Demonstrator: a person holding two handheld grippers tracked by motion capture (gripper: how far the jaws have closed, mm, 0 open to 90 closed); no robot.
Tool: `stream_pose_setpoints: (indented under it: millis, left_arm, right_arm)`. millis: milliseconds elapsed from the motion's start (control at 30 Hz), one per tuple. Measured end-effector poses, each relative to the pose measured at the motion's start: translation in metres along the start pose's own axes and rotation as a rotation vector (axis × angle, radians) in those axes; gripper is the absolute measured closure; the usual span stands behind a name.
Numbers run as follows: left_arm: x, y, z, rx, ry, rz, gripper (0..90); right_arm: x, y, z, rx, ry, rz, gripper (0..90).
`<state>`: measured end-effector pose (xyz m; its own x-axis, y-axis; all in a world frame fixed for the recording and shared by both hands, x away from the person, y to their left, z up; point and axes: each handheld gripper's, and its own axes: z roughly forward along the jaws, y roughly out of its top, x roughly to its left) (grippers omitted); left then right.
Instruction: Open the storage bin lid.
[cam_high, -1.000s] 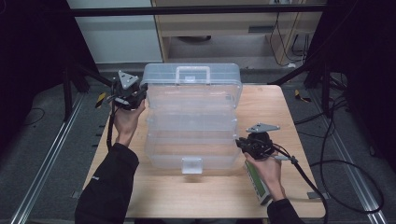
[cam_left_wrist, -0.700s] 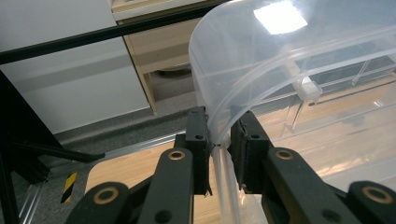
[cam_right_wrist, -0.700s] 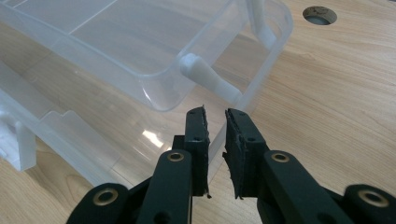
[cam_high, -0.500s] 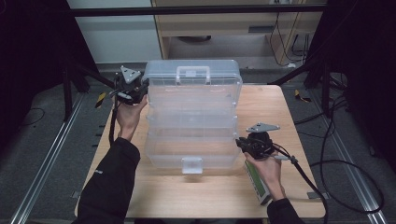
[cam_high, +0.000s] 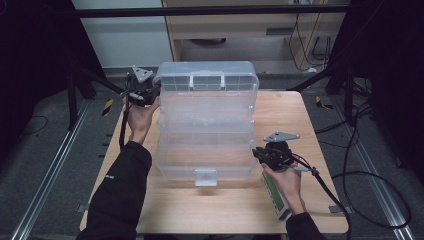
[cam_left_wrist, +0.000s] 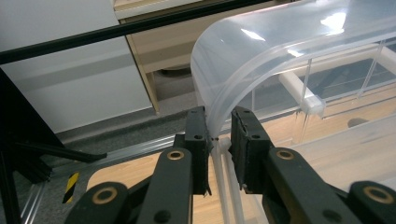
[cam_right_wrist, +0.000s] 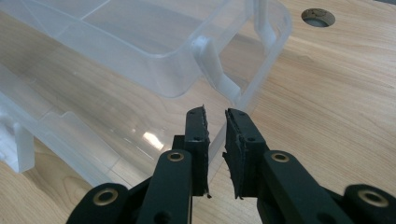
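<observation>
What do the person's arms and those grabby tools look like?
Both tools are black, each with two flat black jaws and brass-coloured rivets. The left tool and right tool each carry a grey three-cornered plate on top. A black cable trails from the right one. The left arm wears a black sleeve.

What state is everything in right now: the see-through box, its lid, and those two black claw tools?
Clear plastic box: open, trays stepped out, nothing visible inside.
Lid: raised at the far end.
Front latch: undone, on the near edge.
Left gripper: shut on the lid's edge.
Right gripper: shut on the wall at the box's near right corner.
Wooden table: carries the box.
</observation>
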<state>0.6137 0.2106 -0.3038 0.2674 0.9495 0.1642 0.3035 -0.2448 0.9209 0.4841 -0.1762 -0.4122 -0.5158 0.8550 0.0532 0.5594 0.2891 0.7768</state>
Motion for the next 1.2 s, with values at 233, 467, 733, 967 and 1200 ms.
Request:
stream_pose_setpoints:
  millis: [233,467,733,967,1200]
  left_arm:
    - [0.001,0.001,0.006,-0.001,0.003,-0.002,76.8]
    - [0.002,0.004,0.012,0.008,0.003,0.006,76.5]
    - [0.003,0.004,0.02,0.002,0.01,0.005,76.2]
    - [0.003,0.008,0.029,0.023,0.021,0.01,75.8]
    - [0.004,0.007,0.035,0.021,0.028,0.001,75.8]
  right_arm:
    - [0.0,0.0,0.0,0.0,0.0,0.002,79.1]
    - [0.0,0.0,0.0,0.0,0.0,0.001,79.1]
    - [0.0,0.0,0.0,-0.004,0.0,0.002,79.1]
    - [0.0,-0.001,0.0,-0.006,0.001,0.002,79.1]
    - [0.0,-0.001,0.0,-0.007,0.0,0.003,79.1]
